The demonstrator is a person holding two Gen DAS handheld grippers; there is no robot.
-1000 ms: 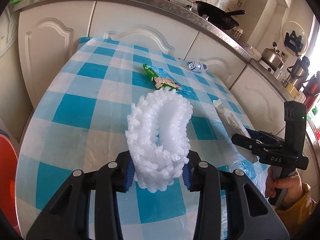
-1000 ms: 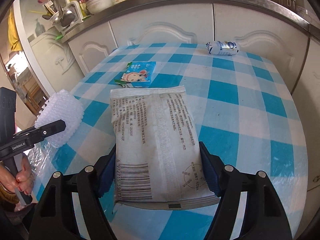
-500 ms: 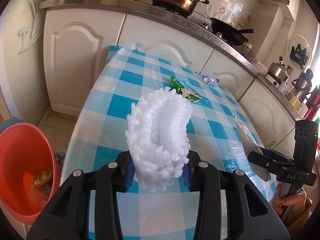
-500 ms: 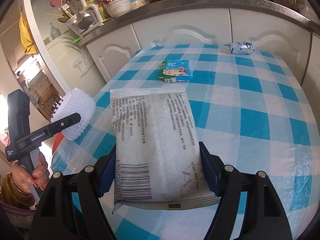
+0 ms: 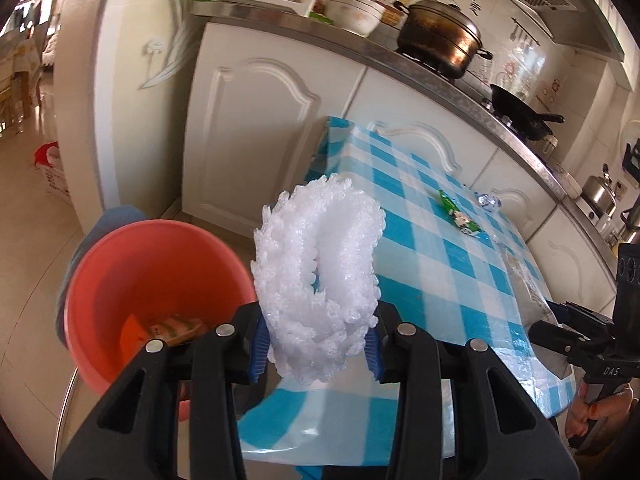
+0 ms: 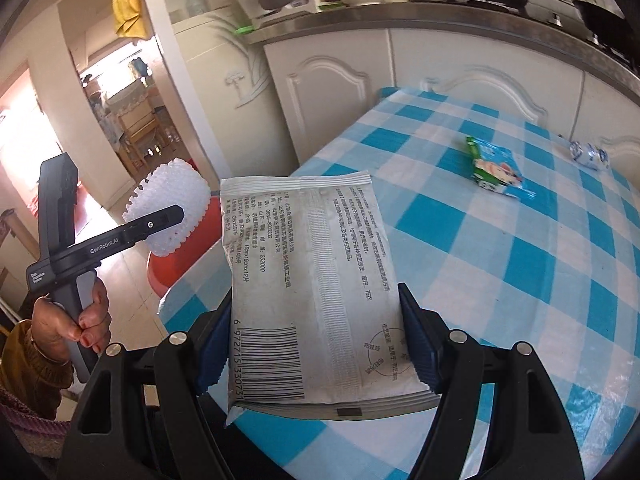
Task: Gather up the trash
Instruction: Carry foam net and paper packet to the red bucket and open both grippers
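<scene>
The foam net hides the left gripper's inner pads. At lower left, the red bucket contents stay partly covered. The small bottle is too tiny to read.

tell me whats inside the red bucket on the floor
In the red bucket, an orange packet and a yellowish wrapper lie at the bottom. The left gripper and its white foam net cover the right part.

Copper pot, black wok, kettle
</scene>
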